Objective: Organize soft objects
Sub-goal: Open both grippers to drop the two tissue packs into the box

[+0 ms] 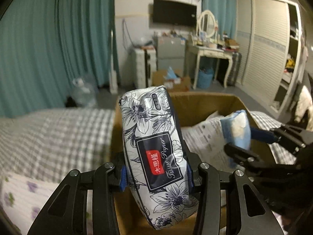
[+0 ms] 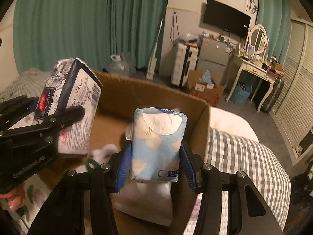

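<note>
Hanging over the open box (image 2: pixel 148 90), both packs are pointing their long axes away from the fingers, down toward its floor. Left gripper (image 1: pixel 156 178) is clamping the floral pack (image 1: pixel 154 146); right gripper (image 2: pixel 155 165) is squeezing the blue pack (image 2: pixel 156 145), nearer the white packs (image 2: pixel 144 203) already lying inside.

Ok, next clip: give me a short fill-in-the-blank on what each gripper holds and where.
1. The left gripper is shut on a tissue pack printed with black-and-white ____.
2. The right gripper is shut on a pack coloured light ____ with white clouds.
3. Both packs hang over an open cardboard ____.
4. The box sits on a bed with a ____-patterned cover.

Missing words: flowers; blue; box; checked
</note>
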{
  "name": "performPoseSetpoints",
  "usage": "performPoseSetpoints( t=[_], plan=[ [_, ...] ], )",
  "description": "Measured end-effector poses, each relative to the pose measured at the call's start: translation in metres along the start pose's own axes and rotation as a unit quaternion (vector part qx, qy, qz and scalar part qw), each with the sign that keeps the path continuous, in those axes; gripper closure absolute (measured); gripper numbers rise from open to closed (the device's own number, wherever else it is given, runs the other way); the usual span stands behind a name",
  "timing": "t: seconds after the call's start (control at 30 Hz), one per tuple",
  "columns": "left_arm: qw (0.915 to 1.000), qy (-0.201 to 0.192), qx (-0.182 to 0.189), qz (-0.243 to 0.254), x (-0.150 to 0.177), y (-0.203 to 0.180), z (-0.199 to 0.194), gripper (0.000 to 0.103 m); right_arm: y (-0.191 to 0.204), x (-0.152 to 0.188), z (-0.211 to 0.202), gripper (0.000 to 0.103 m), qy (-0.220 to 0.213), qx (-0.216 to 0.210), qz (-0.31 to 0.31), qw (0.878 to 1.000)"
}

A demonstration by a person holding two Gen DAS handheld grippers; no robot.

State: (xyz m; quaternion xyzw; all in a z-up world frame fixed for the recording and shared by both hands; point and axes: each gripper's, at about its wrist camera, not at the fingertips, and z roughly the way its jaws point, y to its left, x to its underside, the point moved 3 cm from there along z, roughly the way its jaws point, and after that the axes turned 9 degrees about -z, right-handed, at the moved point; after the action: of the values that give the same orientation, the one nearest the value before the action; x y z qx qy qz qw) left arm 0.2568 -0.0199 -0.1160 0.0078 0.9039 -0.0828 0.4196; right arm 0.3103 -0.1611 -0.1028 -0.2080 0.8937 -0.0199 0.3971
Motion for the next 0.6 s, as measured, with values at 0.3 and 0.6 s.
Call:
performPoseSetpoints(
  t=[0.3,0.6],
  plan=[
    [0.9997,0.004,-0.017,0.016,0.001,-0.009,0.003,0.055,0.013,0.013,0.017,0.053,0.039,0.001,-0.031,0.999],
    [0.9997,-0.021,-0.006,0.006,-0.009,-0.007,-0.007,0.026,0.018,0.011,0.000,0.036,0.022,0.017,-0.037,0.999]
  ],
)
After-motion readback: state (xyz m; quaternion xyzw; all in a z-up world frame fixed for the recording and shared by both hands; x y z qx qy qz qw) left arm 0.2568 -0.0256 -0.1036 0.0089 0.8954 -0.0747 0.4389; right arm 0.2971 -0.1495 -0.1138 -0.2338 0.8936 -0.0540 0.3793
